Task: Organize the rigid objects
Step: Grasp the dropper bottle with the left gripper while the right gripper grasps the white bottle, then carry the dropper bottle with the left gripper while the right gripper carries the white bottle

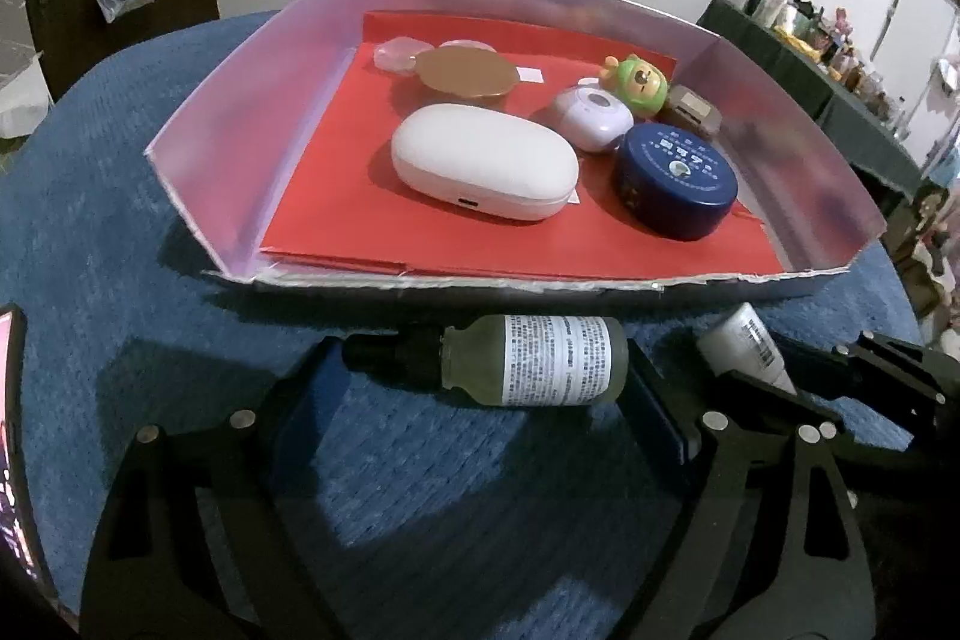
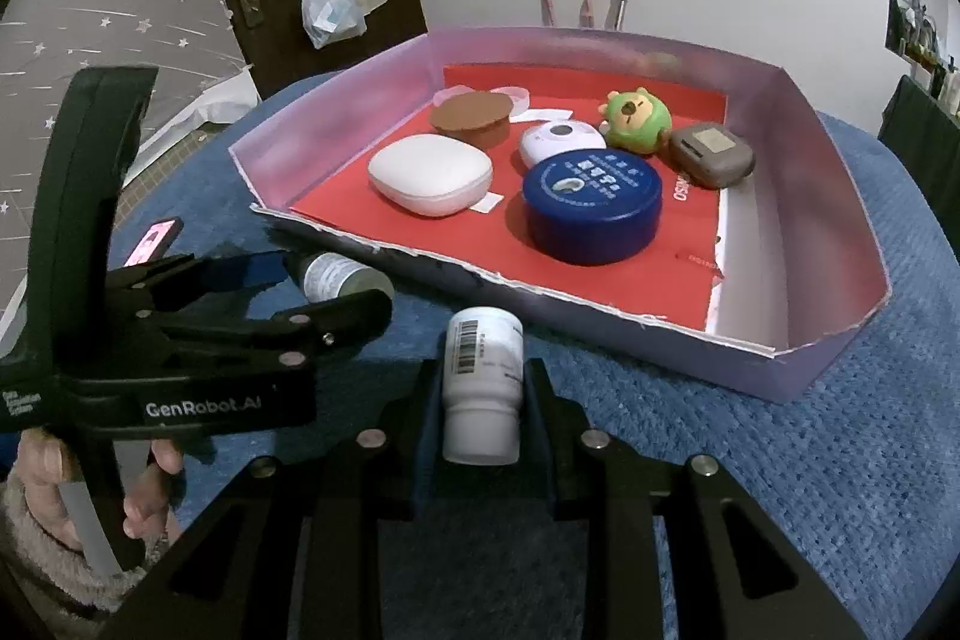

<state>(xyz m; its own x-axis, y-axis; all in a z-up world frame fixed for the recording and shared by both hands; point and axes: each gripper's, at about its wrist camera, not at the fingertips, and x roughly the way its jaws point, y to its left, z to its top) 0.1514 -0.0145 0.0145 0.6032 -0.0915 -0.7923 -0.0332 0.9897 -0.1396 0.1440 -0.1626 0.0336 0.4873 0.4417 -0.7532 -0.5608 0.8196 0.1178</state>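
While my right gripper clamps the white tube just before the tray, my left gripper brackets the dropper bottle, grip unclear.

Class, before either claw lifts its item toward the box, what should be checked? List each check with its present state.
1. Right claw closed on the white bottle: ok.
2. Left claw closed on the green dropper bottle: cannot tell; its fingers flank it.
3. Free space in the box, near right corner: ok.
4. The claws apart from each other: ok, though close.
5. Blue tin clear of that free corner: ok.
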